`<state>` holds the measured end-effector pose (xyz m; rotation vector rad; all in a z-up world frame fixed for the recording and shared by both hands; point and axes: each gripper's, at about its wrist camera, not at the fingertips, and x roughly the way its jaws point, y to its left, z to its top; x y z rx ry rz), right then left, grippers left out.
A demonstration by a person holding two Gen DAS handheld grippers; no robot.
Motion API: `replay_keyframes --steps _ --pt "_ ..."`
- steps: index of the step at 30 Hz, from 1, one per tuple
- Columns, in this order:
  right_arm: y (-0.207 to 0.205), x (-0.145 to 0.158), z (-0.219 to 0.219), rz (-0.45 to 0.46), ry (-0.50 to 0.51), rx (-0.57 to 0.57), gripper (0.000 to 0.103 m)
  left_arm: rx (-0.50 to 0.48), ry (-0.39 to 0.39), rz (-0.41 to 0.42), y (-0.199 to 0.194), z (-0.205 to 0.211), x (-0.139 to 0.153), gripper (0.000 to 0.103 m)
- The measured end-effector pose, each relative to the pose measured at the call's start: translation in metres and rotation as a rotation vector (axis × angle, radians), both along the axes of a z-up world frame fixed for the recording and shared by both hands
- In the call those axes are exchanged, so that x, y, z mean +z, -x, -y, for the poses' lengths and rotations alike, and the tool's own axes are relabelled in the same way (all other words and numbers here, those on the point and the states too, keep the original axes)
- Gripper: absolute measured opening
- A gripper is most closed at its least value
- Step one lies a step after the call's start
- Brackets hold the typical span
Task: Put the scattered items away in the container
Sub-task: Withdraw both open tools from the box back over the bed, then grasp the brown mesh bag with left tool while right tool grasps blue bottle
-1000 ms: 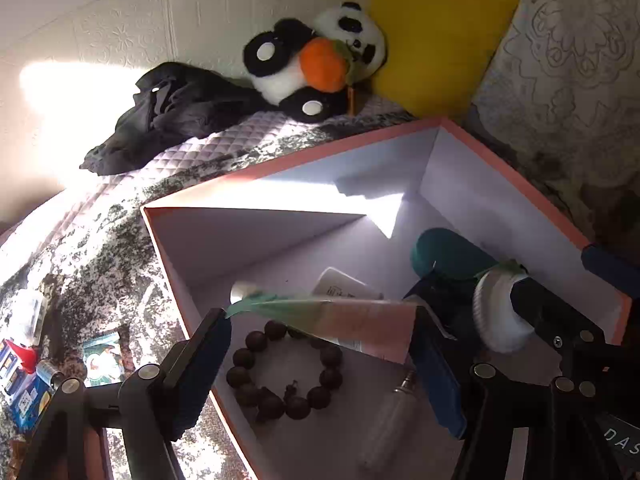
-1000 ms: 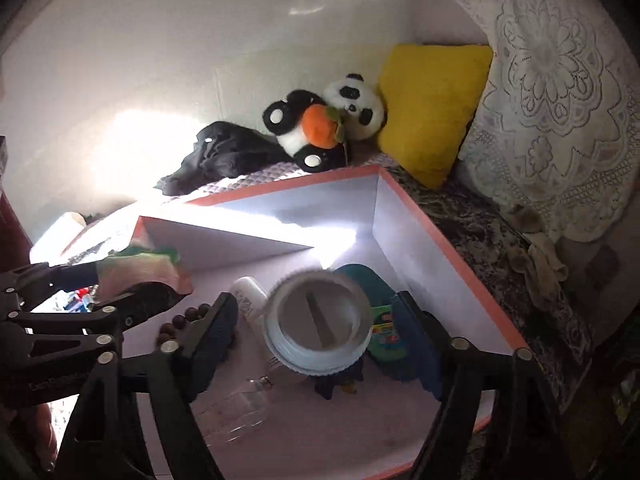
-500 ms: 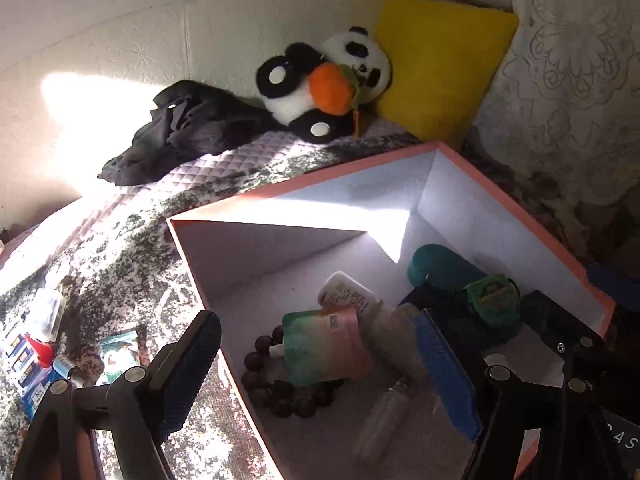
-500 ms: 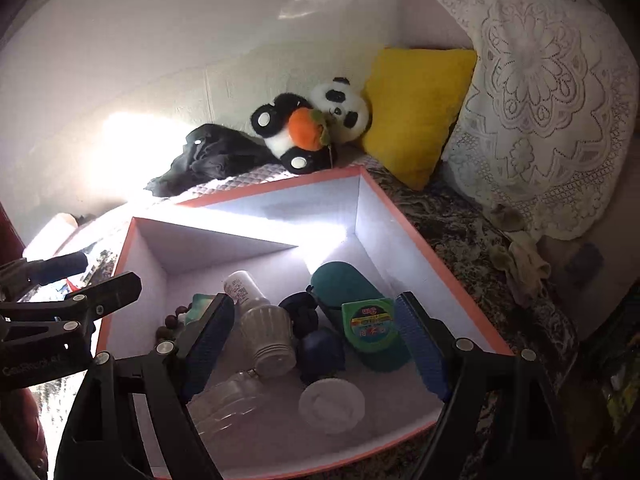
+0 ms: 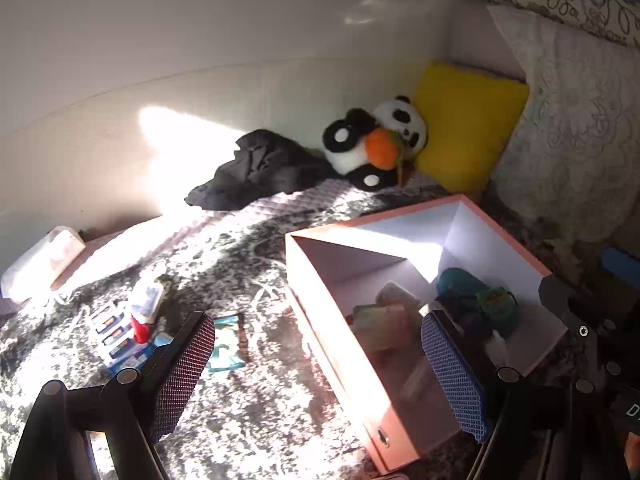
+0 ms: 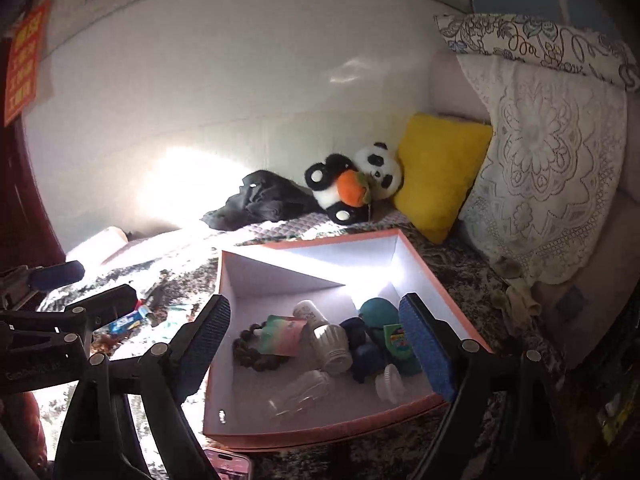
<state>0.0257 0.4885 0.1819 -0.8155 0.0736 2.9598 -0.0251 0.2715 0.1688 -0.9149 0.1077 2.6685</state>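
both my grippers, left gripper point(image 5: 316, 376) and right gripper point(image 6: 316, 354), have jaws apart and empty; ahead of the right jaws the pink box point(image 6: 436, 268) already holds many items (beads, bottles), while small packets point(image 5: 120, 334) lie outside, beyond my left jaw.

White wall point(image 6: 240, 92) with bright sun patch, red poster point(image 6: 26, 60) at left, bed with mottled dark cover point(image 5: 248, 408), yellow cushion point(image 6: 440, 176), lace-covered pillow point(image 6: 548, 184), panda plush point(image 6: 356, 184)

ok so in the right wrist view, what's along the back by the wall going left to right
black clothing → panda plush holding an orange toy → yellow cushion → white lace pillow
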Motion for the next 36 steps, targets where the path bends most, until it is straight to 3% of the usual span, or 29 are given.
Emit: replay_keyframes --steps 8,14,20,28,36 --pt "-0.03 0.024 0.105 -0.062 0.012 0.204 0.092 0.185 -0.007 -0.039 -0.04 0.127 0.016 0.093" --pt "-0.027 0.012 0.18 -0.037 -0.034 0.355 0.092 0.284 -0.046 0.037 -0.036 0.2 -0.013 0.093" --pt "0.011 -0.033 0.221 0.067 -0.056 0.397 0.092 0.323 -0.065 0.13 -0.01 0.236 -0.069 0.093" --pt "0.094 -0.114 0.248 0.221 -0.061 0.45 0.086 0.34 -0.053 0.321 0.046 0.234 -0.172 0.093" --pt "0.189 -0.186 0.277 0.349 -0.138 0.505 0.085 0.358 -0.066 0.433 0.101 0.229 -0.236 0.093"
